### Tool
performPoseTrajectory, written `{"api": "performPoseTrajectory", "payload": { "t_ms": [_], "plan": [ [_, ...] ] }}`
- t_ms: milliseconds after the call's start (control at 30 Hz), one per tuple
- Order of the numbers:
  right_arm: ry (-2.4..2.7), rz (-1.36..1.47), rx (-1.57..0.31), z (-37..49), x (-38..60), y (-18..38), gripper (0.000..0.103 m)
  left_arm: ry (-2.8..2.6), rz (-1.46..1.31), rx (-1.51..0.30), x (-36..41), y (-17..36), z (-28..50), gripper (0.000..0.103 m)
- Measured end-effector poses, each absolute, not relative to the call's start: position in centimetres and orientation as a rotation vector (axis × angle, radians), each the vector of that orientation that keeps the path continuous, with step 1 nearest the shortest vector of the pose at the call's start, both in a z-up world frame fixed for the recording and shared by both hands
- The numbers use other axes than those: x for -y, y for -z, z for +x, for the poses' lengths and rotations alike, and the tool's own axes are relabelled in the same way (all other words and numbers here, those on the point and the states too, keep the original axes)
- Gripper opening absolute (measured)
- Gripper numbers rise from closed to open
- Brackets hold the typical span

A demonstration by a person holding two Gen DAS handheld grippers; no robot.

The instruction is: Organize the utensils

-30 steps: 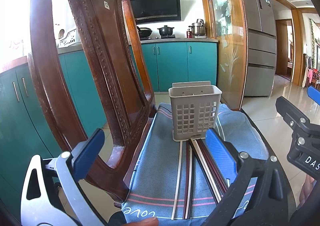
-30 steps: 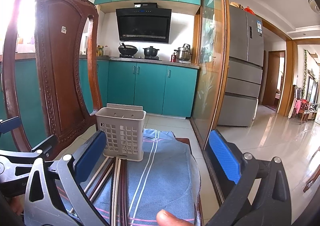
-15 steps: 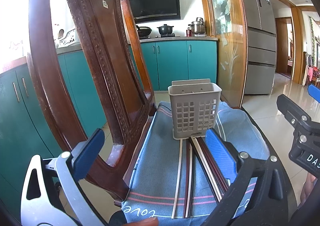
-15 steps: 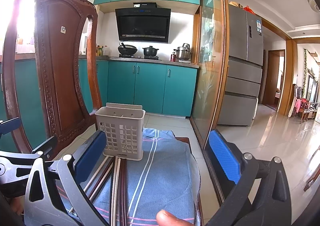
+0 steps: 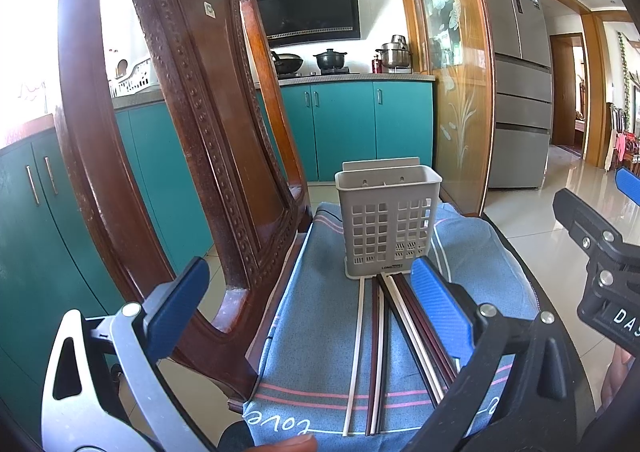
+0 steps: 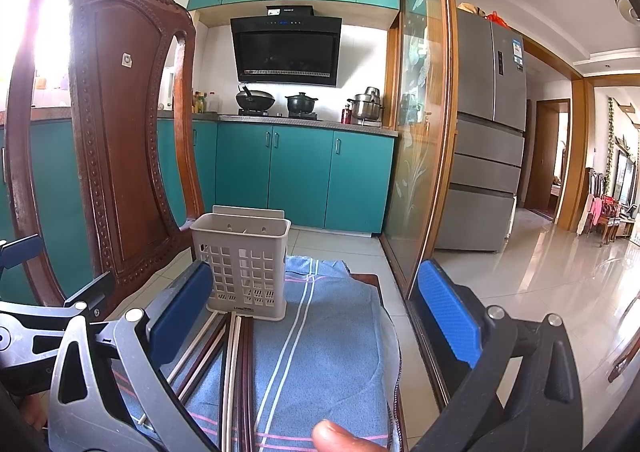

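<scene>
A grey slotted utensil holder (image 5: 387, 220) stands upright and looks empty on a blue cloth (image 5: 312, 316); it also shows in the right wrist view (image 6: 244, 264). Several white and dark brown chopsticks (image 5: 380, 336) lie side by side on the cloth in front of it, seen too in the right wrist view (image 6: 234, 368). My left gripper (image 5: 310, 316) is open and empty, hovering over the chopsticks' near ends. My right gripper (image 6: 316, 316) is open and empty, to the right of the chopsticks.
A carved wooden chair back (image 5: 192, 140) rises close on the left, also in the right wrist view (image 6: 112, 140). A glass sliding door (image 6: 424, 132) stands right of the cloth. The cloth's surface drops to tiled floor (image 6: 540, 264) on the right.
Both views barely shift; the holder and chopsticks stay put and both grippers stay open.
</scene>
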State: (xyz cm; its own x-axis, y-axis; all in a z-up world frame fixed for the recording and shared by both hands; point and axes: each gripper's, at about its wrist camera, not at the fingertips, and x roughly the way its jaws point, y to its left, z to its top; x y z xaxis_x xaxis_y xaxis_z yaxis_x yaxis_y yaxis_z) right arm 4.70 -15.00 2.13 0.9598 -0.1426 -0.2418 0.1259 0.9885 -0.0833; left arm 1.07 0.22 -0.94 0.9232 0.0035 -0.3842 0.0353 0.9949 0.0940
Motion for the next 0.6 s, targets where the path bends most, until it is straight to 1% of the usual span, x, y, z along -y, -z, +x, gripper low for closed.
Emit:
{"api": "performPoseTrajectory", "payload": {
  "t_ms": [600],
  "plan": [
    [0.137, -0.069, -0.249, 4.46, 15.11, -1.90, 0.101, 0.017, 0.106, -0.402, -0.06, 1.09, 0.95, 0.100]
  ]
}}
